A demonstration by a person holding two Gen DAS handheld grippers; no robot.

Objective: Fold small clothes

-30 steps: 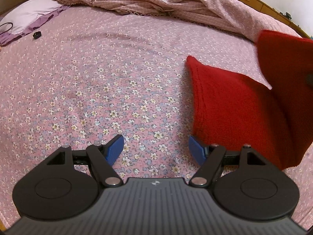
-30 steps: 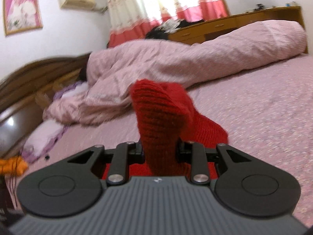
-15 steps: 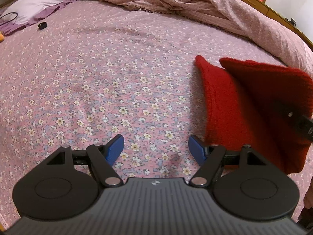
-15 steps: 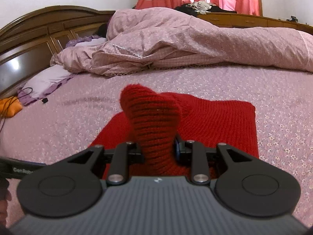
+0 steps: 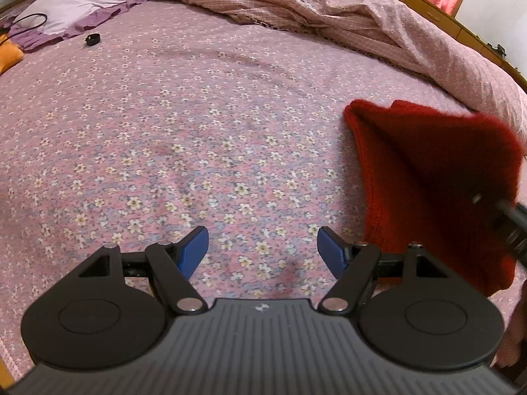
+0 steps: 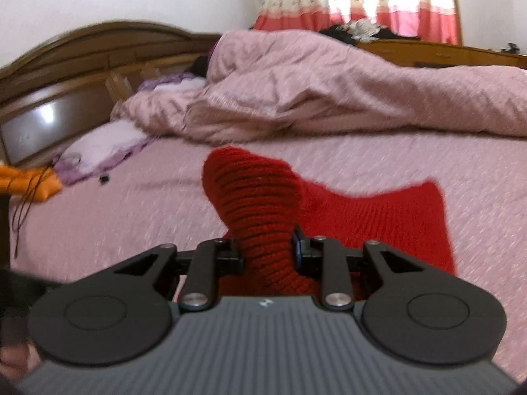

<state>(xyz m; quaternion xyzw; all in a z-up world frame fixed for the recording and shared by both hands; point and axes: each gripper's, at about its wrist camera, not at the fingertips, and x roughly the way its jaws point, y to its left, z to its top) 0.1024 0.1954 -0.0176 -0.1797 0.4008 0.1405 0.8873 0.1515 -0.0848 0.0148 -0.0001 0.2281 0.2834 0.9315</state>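
Note:
A red knitted garment (image 5: 421, 177) lies on the flowered bedsheet (image 5: 197, 125) at the right of the left wrist view, with one part lifted and folded over. My right gripper (image 6: 268, 253) is shut on a bunched fold of this red knit (image 6: 253, 204), which stands up between its jaws; the rest of the garment (image 6: 388, 217) spreads flat behind it. My left gripper (image 5: 263, 250) hangs open over bare sheet just left of the garment's near edge, its blue pads (image 5: 194, 247) holding nothing.
A rumpled pink quilt (image 5: 329, 6) is heaped along the far side of the bed. A pale pillow (image 5: 75, 3), a small black object (image 5: 92, 39) and an orange item (image 5: 10, 56) lie at the far left. A wooden headboard (image 6: 82, 75) stands behind.
The right gripper has carried the lifted red fold down and across over the flat part of the garment. The left gripper has shifted a little over the sheet, still open.

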